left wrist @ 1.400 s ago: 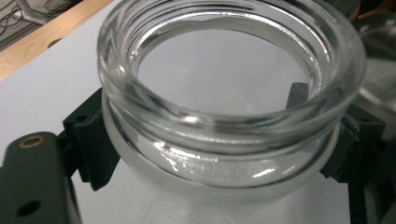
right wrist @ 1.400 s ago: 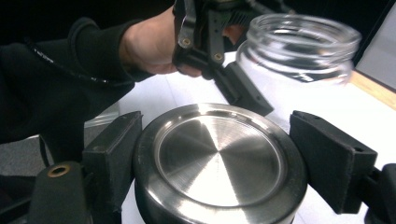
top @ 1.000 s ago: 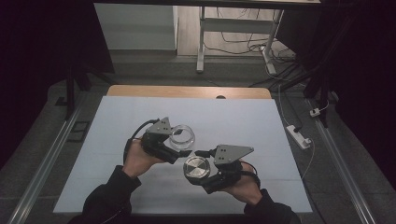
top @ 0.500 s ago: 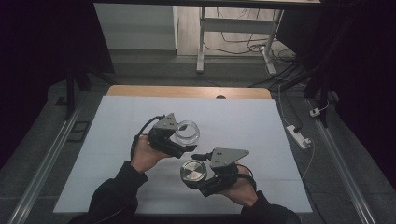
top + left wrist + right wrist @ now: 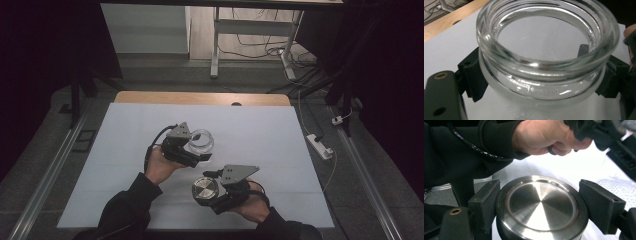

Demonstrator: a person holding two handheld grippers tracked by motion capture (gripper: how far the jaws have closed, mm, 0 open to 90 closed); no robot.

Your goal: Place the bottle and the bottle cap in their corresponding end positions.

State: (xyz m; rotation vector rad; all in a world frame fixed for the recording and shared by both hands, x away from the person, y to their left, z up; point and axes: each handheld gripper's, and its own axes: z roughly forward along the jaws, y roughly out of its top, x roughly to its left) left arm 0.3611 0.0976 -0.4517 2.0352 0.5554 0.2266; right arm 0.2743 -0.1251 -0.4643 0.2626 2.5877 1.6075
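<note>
White desk point(image 5: 260, 130): the glass jar point(image 5: 201, 141), clamped by the left tool point(image 5: 202, 150), has been carried up-frame from the metal lid point(image 5: 205, 188) gripped by the right tool point(image 5: 207, 192); separation appears complete.

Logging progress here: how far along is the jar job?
Done: the metal lid is off the glass jar, whose mouth is open. In hand: the left gripper clamps the jar, the right gripper clamps the lid, apart. Left, likely: setting both down on the table.

Lab, white-covered table point(image 5: 250, 125), dark curtains, floor cables point(image 5: 260, 47)
</note>
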